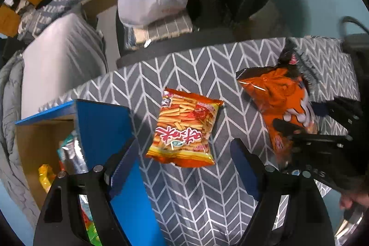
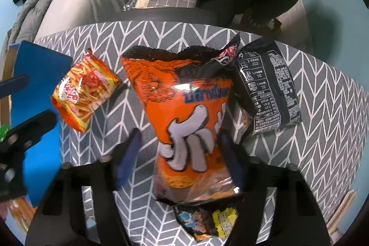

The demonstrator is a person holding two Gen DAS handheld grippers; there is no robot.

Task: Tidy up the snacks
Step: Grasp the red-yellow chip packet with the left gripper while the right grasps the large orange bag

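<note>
Near the right edge of the grey table with the white chevron cloth [image 2: 322, 107], a puffy orange foil snack bag with white lettering [image 2: 184, 112] lies with its crimped dark top toward the far edge. The right gripper [image 2: 180, 153] points down over the bag's lower half, its blue-padded jaws astride the bag; the right pad looks to be against the foil, the left one seems just clear, so a firm clamp cannot be confirmed. Beside the bag, toward the right edge, sits a black printed packet [image 2: 267, 93], and a small dark packet with yellow print [image 2: 207, 223] pokes out from under the bag's near end.

Toward the middle of the table lies a flat orange-and-yellow bag of stick snacks [image 1: 184, 130]. The left gripper [image 1: 184, 167] hangs just short of it, jaws wide apart and empty. At the left edge stands a blue-sided cardboard box [image 1: 101, 126] with packets already inside.

The orange bag is likely light, air-filled and slippery; squeezing the middle risks crushing the contents or letting it squirt free. Pinching nearer a crimped seam should hold better.
</note>
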